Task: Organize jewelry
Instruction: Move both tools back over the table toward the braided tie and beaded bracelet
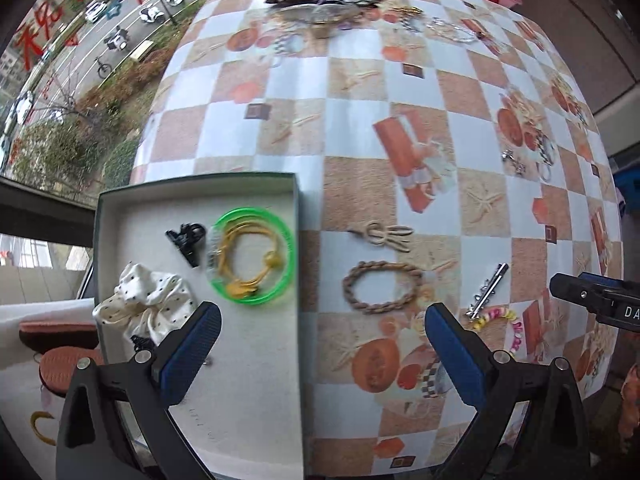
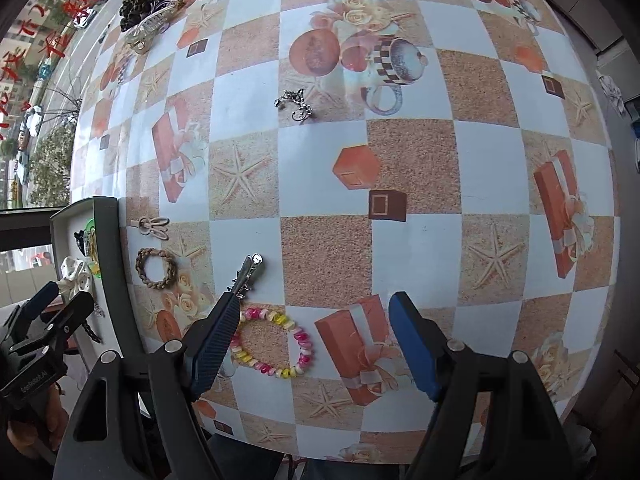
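Observation:
The grey box [image 1: 298, 216] at the left holds a green bangle [image 1: 288, 240], a yellow cord [image 1: 240, 256], a black clip [image 1: 186, 240] and a white dotted scrunchie [image 1: 148, 304]. My left gripper [image 1: 323, 310] hangs open above the box's right wall, holding nothing. A braided brown ring [image 1: 382, 286], a beige rabbit clip [image 1: 386, 236] and a silver hair clip [image 1: 486, 292] lie on the cloth. My right gripper [image 2: 316, 304] is open over the pink-yellow spiral bracelet [image 2: 272, 344], which lies near its left finger [image 2: 216, 340], untouched. The silver hair clip [image 2: 248, 272] pokes out beyond that finger.
A checkered tablecloth [image 2: 412, 248] covers the table. A small silver charm [image 2: 294, 104] lies mid-table. A heap of dark hair ties and chains [image 2: 152, 8] sits at the far edge by the window. The left gripper [image 2: 52, 308] shows over the box [image 2: 108, 260].

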{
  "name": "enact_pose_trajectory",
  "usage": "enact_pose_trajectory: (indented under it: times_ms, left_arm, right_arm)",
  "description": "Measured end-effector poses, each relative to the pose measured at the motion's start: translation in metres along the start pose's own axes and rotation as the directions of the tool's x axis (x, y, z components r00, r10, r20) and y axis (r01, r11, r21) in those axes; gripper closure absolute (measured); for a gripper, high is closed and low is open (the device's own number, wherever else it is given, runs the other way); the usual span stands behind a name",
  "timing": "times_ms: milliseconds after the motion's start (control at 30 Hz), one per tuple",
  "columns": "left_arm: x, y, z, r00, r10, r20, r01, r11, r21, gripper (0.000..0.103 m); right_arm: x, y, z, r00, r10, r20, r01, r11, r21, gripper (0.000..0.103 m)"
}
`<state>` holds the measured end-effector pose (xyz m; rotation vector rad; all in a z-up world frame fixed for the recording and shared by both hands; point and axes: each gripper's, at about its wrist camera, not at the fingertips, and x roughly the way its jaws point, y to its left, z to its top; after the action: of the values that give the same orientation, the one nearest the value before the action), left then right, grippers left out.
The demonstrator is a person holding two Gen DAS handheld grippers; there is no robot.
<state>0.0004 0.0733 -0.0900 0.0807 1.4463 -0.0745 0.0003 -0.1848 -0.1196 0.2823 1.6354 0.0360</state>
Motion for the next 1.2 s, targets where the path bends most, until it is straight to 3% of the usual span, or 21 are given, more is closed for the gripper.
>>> enact_pose_trajectory:
  times_ms: [433, 633, 733, 1000, 1200]
  left_arm:
    - [0.027, -0.048, -0.005, 0.998, -0.032, -0.050, 0.037, 0.994, 0.108, 0.000]
    - [0.041, -0.065, -0.009, 0.998, -0.010, -0.057, 0.019, 0.987, 0.158, 0.000]
    - [0.048, -0.069, -0.010, 0.997, -0.006, -0.074, 0.018, 0.986, 0.167, 0.011]
    - [0.066, -0.068, -0.009, 0.996, 0.021, -0.084, -0.008, 0.989, 0.149, 0.011]
    - [0.083, -0.070, -0.007, 0.994, 0.030, -0.103, -0.014, 0.988, 0.154, 0.011]
  right_arm:
    - [0.024, 0.014, -0.031, 0.997, -0.071, -0.040, 0.064, 0.984, -0.166, 0.024]
    - [0.037, 0.021, -0.046, 0.994, -0.088, -0.061, 0.075, 0.978, -0.195, 0.024]
    - [0.043, 0.026, -0.052, 0.993, -0.093, -0.067, 0.078, 0.977, -0.199, 0.024]
    - [0.058, 0.040, -0.060, 0.991, -0.117, -0.062, 0.102, 0.973, -0.208, 0.030]
    - [0.077, 0.066, -0.073, 0.980, -0.197, -0.017, 0.186, 0.946, -0.267, 0.032]
